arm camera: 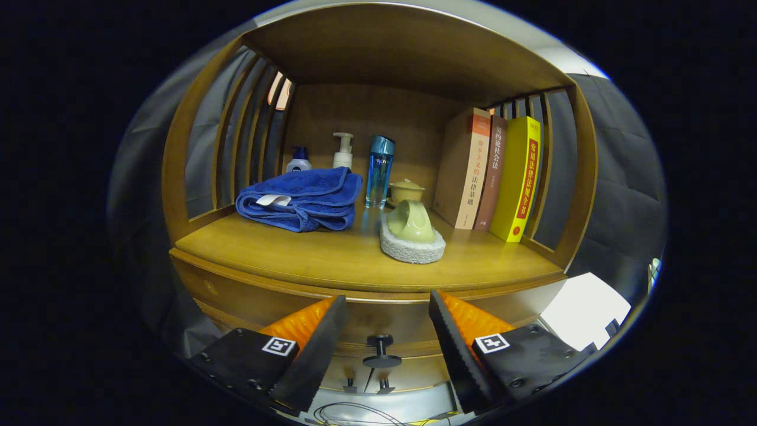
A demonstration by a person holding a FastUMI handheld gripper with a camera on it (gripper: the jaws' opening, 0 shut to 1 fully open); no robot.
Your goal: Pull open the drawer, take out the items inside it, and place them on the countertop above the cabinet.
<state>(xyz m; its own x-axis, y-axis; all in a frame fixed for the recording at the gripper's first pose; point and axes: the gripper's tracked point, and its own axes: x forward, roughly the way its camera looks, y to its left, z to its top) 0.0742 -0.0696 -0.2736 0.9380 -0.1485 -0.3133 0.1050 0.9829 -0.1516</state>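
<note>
— Gripper [387, 316]? 
— Spread wide, holding nothing; ribbed pads facing each other. 
— Drawer? 
— Closed wooden drawer front [378, 322] just ahead of the fingers, small dark round knob [380, 349] between them, untouched. Contents hidden. 
— Beyond? 
— Smooth wooden countertop [331, 260], rounded front edge, bare strip along the near side. Folded blue terry towel [301, 198] ahead-left; pale green scrubber on a rough white pad [412, 232] ahead; three upright books [491, 171] ahead-right. 
— At the back? 
— White pump bottle [343, 151], clear blue bottle [378, 171], small yellowish lidded pot [406, 190] half hidden behind the scrubber; another bottle [298, 160] cut off by the towel.
</note>
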